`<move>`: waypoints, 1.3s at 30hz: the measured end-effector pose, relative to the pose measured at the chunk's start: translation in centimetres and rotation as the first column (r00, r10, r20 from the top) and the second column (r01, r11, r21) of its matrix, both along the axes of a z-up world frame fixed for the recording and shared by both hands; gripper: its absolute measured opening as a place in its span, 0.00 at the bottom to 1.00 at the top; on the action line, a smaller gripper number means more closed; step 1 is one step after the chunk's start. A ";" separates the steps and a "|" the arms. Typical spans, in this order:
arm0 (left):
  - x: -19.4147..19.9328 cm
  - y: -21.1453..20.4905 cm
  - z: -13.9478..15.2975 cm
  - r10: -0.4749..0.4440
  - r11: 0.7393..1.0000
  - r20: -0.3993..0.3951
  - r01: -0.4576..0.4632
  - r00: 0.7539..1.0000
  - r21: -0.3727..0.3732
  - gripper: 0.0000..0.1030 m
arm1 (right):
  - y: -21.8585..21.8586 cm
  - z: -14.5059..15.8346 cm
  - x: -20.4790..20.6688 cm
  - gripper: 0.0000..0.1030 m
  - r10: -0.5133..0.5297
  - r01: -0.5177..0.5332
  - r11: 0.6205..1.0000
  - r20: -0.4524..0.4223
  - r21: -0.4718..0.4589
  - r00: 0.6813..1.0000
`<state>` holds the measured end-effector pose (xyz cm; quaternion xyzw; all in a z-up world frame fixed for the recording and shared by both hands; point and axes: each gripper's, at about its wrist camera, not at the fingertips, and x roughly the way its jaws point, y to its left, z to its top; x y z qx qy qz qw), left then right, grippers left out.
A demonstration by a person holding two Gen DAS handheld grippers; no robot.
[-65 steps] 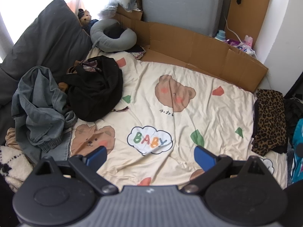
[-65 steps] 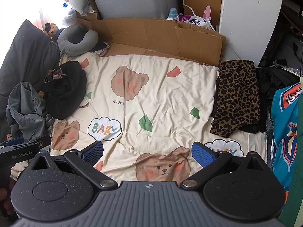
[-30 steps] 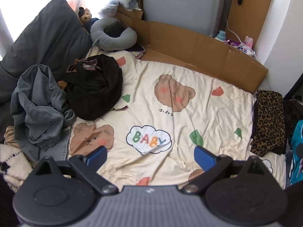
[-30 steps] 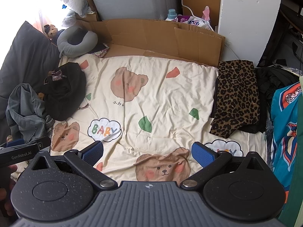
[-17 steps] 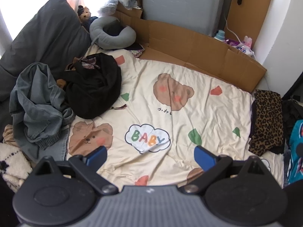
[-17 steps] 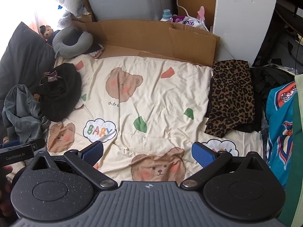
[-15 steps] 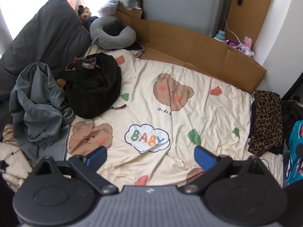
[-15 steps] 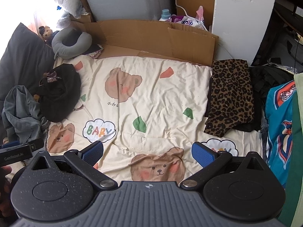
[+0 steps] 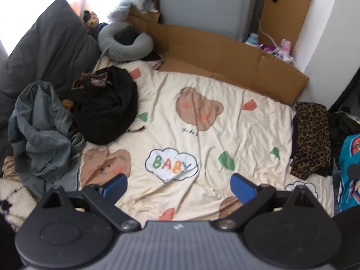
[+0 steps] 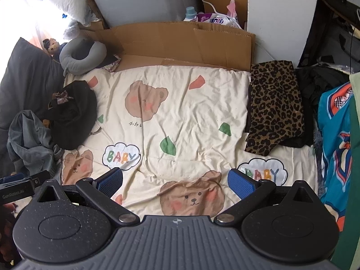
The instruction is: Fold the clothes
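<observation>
— Where do the clothes lie?
— On the bed, round the edges of the cream bear-print blanket (image 10: 180,112). At its left edge sits a crumpled black garment (image 9: 105,108), and just beside that, further left, a rumpled grey-green jacket (image 9: 42,132); the two touch. At the right edge a folded leopard-print piece (image 10: 274,105) lies flat, on top of something black.
— And the tongs?
— Both pairs stand wide apart and grip nothing. The left tongs (image 9: 178,185) hang above the near part of the blanket, over the "BABY" cloud print. The right tongs (image 10: 175,181) hang above a bear face near the blanket's front edge.
— Anything else around?
— A dark grey pillow (image 9: 45,51) at the far left, a grey neck pillow (image 9: 126,42) behind the black garment, flattened cardboard (image 10: 184,42) along the far side, and a teal patterned cloth (image 10: 335,139) at the right
</observation>
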<state>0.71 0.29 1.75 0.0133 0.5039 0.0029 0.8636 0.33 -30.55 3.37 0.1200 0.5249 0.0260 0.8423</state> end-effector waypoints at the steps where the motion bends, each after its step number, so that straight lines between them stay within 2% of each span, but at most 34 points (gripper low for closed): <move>1: 0.0 0.1 0.0 0.004 1.000 -0.004 -0.004 1.000 -0.005 0.96 | -0.1 0.0 0.0 0.99 0.000 0.000 1.000 0.001 0.003 1.000; 14: 0.2 1.2 2.3 -0.001 0.999 0.010 0.001 1.000 -0.043 0.96 | 0.0 1.4 -0.3 0.99 -0.013 0.014 0.999 0.029 -0.031 0.999; 25: -0.4 3.7 6.3 0.004 0.999 0.064 -0.001 0.998 -0.049 0.97 | 2.6 5.7 0.3 0.99 0.037 -0.032 0.998 0.092 -0.054 0.995; 33: -1.0 6.9 8.8 0.043 0.998 0.105 -0.038 0.994 -0.048 0.97 | 5.2 8.9 0.9 0.99 0.081 -0.073 0.995 0.142 -0.063 0.986; 39: -1.2 9.2 10.5 0.074 0.997 0.125 -0.069 0.989 -0.046 0.97 | 7.2 10.1 1.7 0.99 0.130 -0.121 0.991 0.164 -0.065 0.978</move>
